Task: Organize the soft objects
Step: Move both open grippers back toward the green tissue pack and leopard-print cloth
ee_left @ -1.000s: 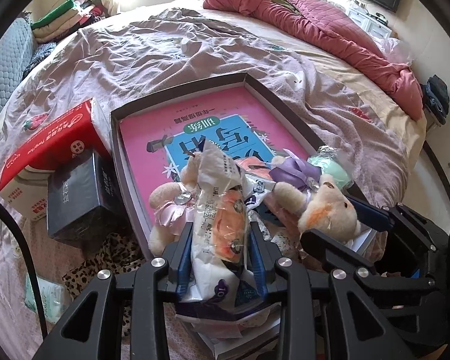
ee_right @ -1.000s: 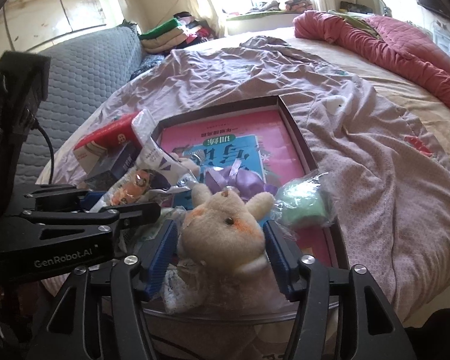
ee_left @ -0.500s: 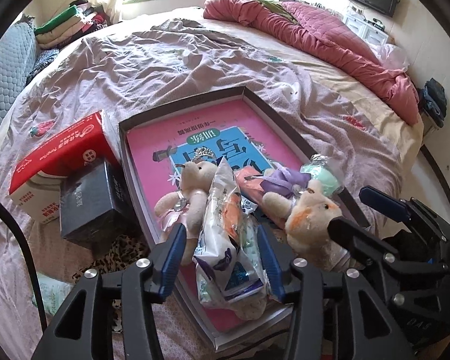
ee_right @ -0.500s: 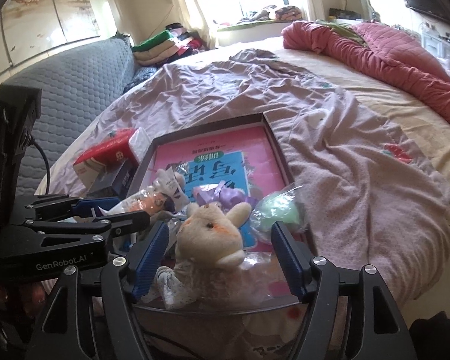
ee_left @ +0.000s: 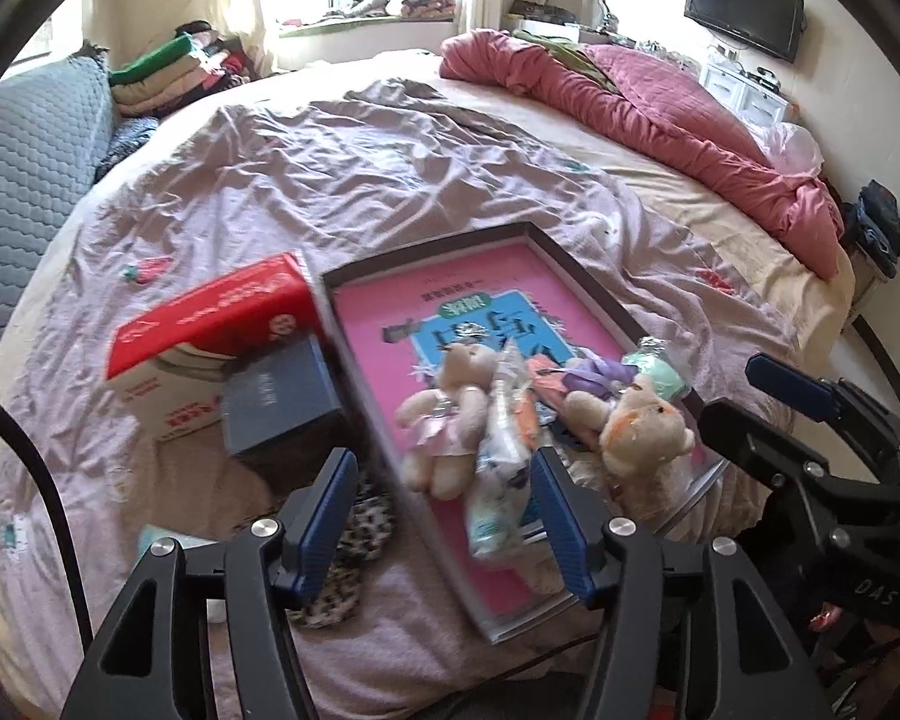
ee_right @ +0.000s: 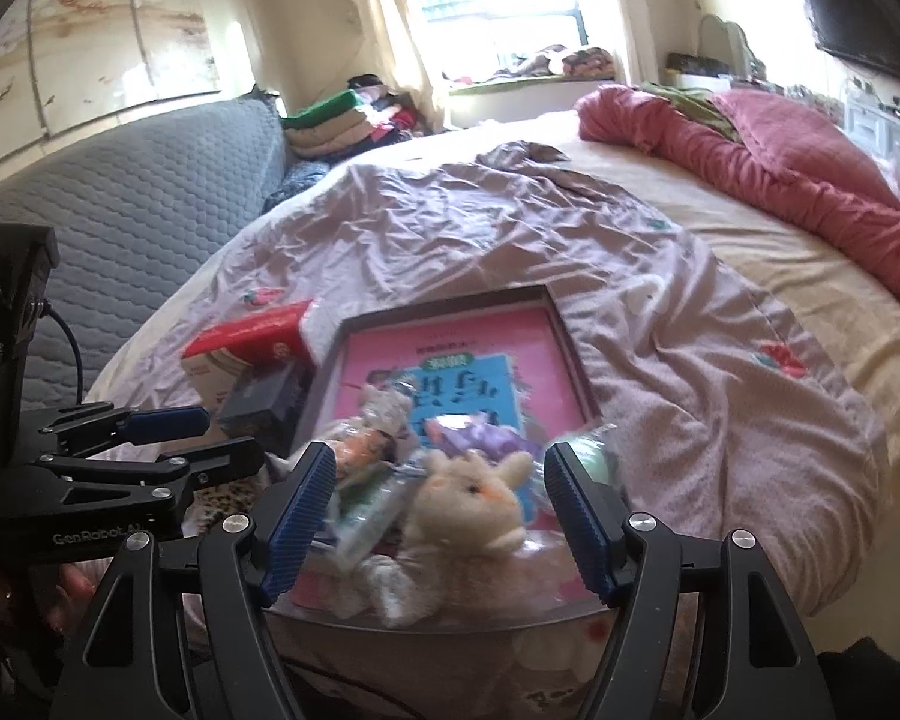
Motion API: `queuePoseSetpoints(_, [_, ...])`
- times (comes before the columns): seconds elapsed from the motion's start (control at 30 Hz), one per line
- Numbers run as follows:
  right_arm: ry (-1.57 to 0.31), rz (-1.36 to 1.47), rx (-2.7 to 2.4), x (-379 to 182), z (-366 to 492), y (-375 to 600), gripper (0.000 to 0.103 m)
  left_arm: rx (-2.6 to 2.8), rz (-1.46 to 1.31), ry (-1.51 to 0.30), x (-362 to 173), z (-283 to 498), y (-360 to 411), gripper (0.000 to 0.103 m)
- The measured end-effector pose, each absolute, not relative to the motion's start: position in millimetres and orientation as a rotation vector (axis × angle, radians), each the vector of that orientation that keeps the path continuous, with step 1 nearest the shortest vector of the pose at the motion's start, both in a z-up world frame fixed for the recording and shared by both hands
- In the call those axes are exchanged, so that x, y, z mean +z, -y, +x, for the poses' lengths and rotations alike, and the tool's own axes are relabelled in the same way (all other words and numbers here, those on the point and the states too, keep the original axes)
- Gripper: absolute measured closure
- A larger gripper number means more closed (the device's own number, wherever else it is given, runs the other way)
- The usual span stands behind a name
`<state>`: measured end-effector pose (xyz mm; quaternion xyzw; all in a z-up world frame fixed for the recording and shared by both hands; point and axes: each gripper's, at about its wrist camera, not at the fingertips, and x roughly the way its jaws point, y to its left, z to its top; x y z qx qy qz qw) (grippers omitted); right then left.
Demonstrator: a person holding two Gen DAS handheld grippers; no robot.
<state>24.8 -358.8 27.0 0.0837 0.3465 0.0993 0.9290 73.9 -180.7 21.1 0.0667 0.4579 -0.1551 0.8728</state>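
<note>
A dark shallow tray [ee_left: 576, 267] [ee_right: 561, 324] with a pink book in it lies on the bed. In it lie a small beige bear [ee_left: 450, 414], a plastic-wrapped plush packet [ee_left: 501, 462] [ee_right: 366, 510], a cream bunny plush [ee_left: 642, 426] [ee_right: 474, 498], a purple bow piece [ee_left: 594, 372] and a green bagged ball [ee_left: 660, 360]. My left gripper [ee_left: 444, 516] is open and empty, drawn back above the tray's near edge. My right gripper [ee_right: 441, 516] is open and empty, just short of the bunny.
A red and white tissue box [ee_left: 210, 330] and a dark blue box [ee_left: 276, 402] sit left of the tray. A leopard-print cloth [ee_left: 354, 540] lies near the left gripper. A red quilt [ee_left: 660, 120] lies at the far right, folded clothes [ee_left: 162, 72] at the back.
The left gripper has opened, let go of the wrapped packet and pulled back. The right gripper has opened off the bunny and drawn back; both toys now lie in the tray.
</note>
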Motion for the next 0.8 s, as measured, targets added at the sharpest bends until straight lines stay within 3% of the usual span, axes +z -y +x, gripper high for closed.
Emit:
queuePoseSetpoints(0.43, [-0.681, 0.077, 0.339, 57.0, 17.6, 281.5, 0.029, -0.18, 0.086, -0.931, 35.7, 61.7, 101.1, 0.042])
queuePoseSetpoints(0.8, [-0.74, -0.032, 0.44, 43.7, 14.0, 212.5, 0.029, -0.072, -0.002, -0.972, 20.4, 54.8, 21.3, 0.04])
